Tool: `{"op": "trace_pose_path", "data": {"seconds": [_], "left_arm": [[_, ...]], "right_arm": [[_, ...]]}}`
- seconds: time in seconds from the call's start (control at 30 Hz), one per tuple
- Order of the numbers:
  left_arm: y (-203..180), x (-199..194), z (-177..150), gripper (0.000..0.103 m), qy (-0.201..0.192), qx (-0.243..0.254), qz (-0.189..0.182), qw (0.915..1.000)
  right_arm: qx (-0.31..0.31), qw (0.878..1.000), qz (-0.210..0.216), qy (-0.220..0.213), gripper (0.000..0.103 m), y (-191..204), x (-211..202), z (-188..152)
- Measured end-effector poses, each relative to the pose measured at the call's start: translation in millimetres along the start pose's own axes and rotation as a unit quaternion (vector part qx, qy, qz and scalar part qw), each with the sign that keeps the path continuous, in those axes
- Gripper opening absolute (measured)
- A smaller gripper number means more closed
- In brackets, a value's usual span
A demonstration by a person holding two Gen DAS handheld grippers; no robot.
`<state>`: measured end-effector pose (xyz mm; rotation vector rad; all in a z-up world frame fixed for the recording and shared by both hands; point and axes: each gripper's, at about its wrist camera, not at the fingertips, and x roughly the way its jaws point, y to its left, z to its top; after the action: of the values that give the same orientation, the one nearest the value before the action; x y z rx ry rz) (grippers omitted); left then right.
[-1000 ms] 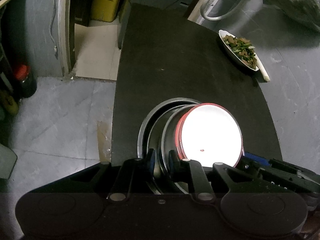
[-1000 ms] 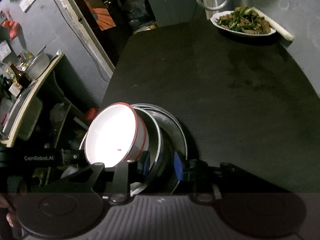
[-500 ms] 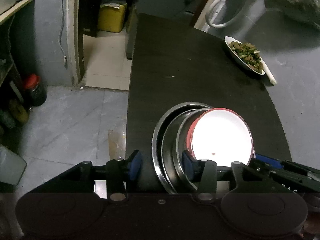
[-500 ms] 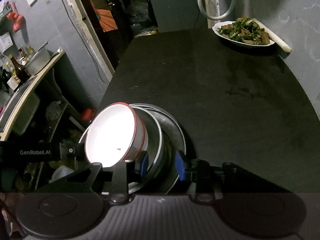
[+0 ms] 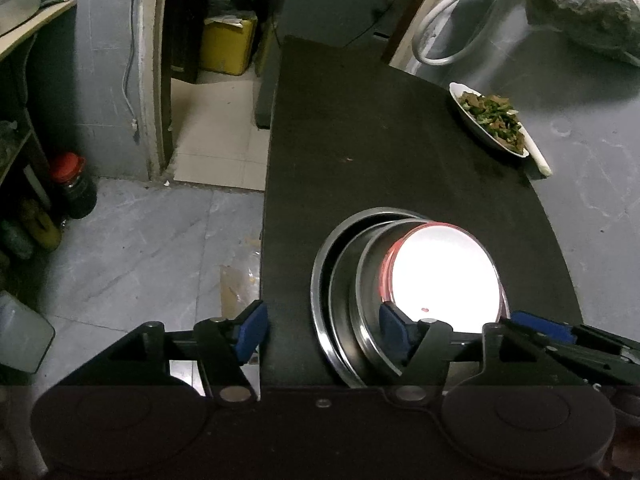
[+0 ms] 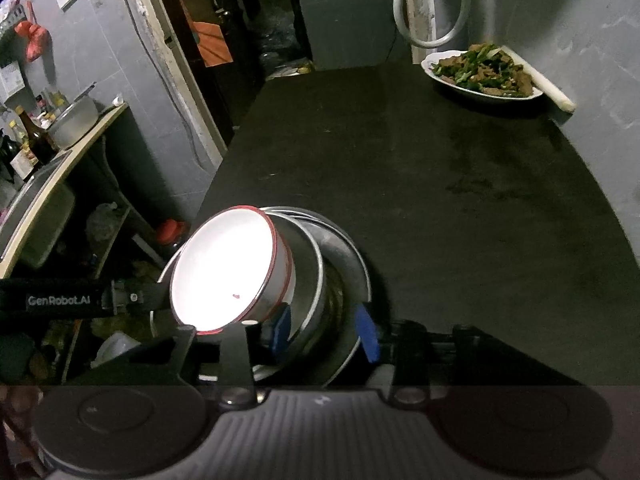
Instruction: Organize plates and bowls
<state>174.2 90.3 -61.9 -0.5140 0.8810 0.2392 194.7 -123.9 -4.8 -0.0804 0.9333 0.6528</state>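
Observation:
A white bowl with a red rim (image 5: pixel 444 276) sits inside nested steel bowls (image 5: pixel 340 280) at the near left corner of the black table (image 5: pixel 380 152). My left gripper (image 5: pixel 320 324) is open, its jaws wide apart, with one finger off the table's left edge and the other at the steel bowls' rim. In the right wrist view the white bowl (image 6: pixel 228 272) and steel bowls (image 6: pixel 336 264) sit just ahead. My right gripper (image 6: pixel 324 328) is open with the steel bowls' rims between its fingers.
A plate of cooked greens and meat (image 6: pixel 484 74) stands at the table's far right by the grey wall. The floor drops off left of the table (image 5: pixel 140 248). A red-capped jar (image 5: pixel 74 184) and a shelf are at the left.
My left gripper let go of the steel bowls' rim, opened wide and drew back. My right gripper opened wider around the rims.

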Motion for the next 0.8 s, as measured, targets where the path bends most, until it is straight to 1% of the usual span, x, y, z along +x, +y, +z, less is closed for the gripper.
{"op": "trace_pose_path", "data": {"seconds": [0.07,0.17,0.23,0.3,0.47,0.53,0.63,0.7,0.8], "left_arm": [[0.6,-1.3,-0.2,0.066,-0.003,0.0,-0.001,1.0],[0.7,-3.2,-1.3,0.067,-0.006,0.001,0.0,1.0],[0.8,-5.1,-2.8,0.07,-0.009,0.002,0.001,1.0],[0.8,-8.1,-4.5,0.081,-0.016,0.001,-0.003,0.9999],[-4.4,-13.6,-7.2,0.089,-0.027,0.01,-0.008,0.9996],[-5.0,-15.8,-7.9,0.09,-0.03,0.009,-0.009,0.9995],[-5.2,-20.7,-9.0,0.093,-0.039,0.008,-0.012,0.9991],[-5.3,-24.5,-11.3,0.097,-0.048,0.008,-0.01,0.9987],[-5.0,-29.5,-13.4,0.098,-0.057,0.007,-0.01,0.9983]], "right_arm": [[0.003,1.0,0.003,-0.004,0.05,-0.9,-3.2,-0.9],[0.002,1.0,0.003,-0.006,0.054,-0.7,-5.8,-4.3],[0.003,1.0,0.003,-0.01,0.056,-0.8,-8.2,-6.3],[0.003,1.0,0.004,-0.014,0.059,-1.5,-10.5,-7.5],[0.009,1.0,0.009,-0.023,0.073,-2.0,-16.8,-11.6],[0.009,0.999,0.009,-0.031,0.077,-1.5,-20.5,-12.4],[0.004,0.999,0.005,-0.043,0.086,-0.2,-26.2,-11.8],[0.007,0.999,0.003,-0.051,0.087,-0.5,-29.9,-12.6],[0.013,0.998,-0.001,-0.061,0.09,-2.1,-33.8,-14.5]]}}
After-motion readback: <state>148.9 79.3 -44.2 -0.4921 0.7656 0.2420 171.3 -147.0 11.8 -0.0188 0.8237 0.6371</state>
